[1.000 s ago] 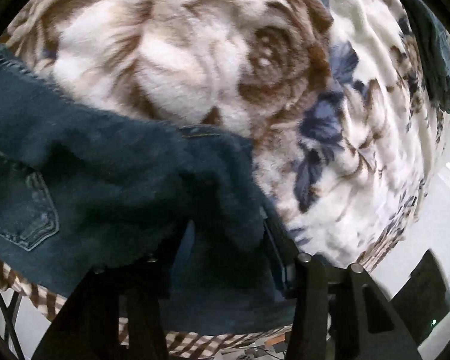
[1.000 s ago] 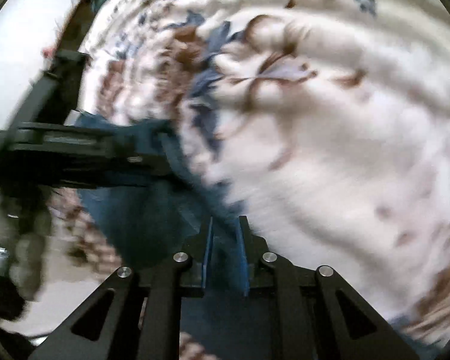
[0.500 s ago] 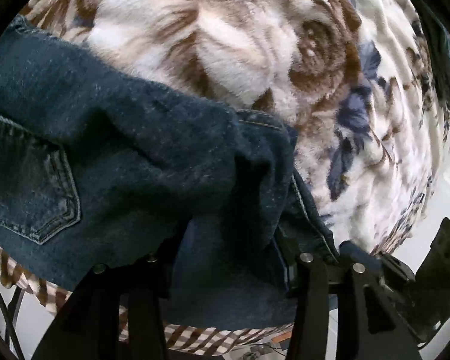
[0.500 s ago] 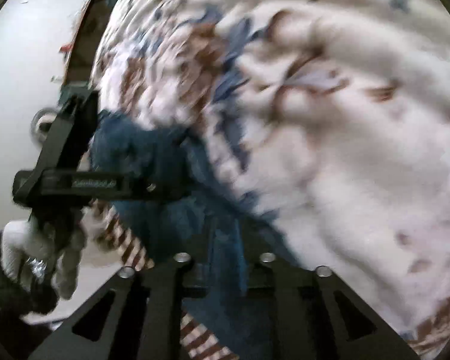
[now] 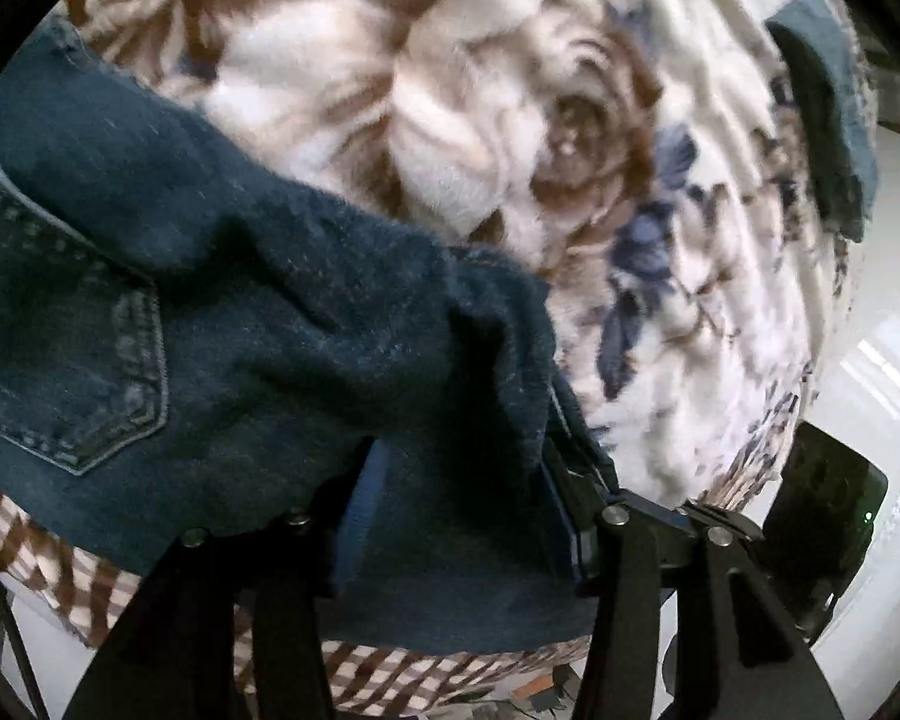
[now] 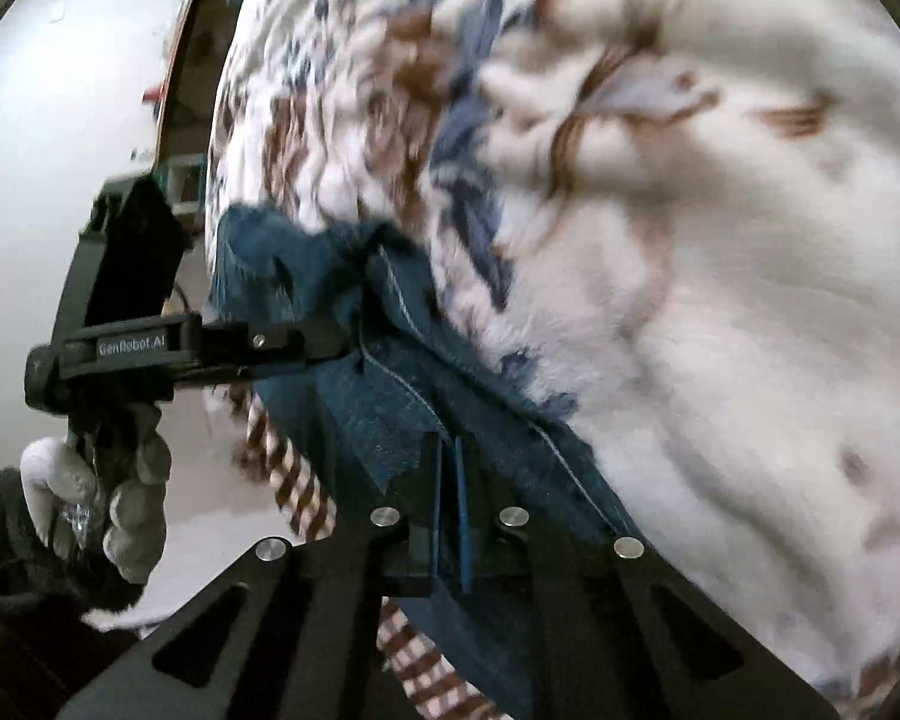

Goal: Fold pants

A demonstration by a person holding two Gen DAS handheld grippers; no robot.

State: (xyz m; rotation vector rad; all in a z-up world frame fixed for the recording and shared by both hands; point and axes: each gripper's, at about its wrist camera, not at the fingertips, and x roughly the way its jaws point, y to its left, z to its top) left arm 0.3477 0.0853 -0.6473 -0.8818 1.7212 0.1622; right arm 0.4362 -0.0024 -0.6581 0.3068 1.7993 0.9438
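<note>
I've got the jeans [image 5: 258, 324] on the floral blanket [image 5: 450, 138], left gripper [image 5: 456, 516] and right gripper [image 6: 447, 510] both pinching denim; next, carry this edge toward twelve o'clock.

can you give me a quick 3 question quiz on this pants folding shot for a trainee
1. True or false: the right gripper is shut on the jeans.
2. What lies under the jeans? A) a bare wooden table B) a floral fleece blanket C) a steel tray
3. Fill in: the jeans part stitched at the left of the left wrist view is a back ____.

Key
1. True: its blue pads are nearly together with denim pinched between them.
2. B.
3. Pocket. The left gripper holds a thick bunch of denim between wider-set fingers, and it also shows in the right wrist view, gripping the fabric.
</note>
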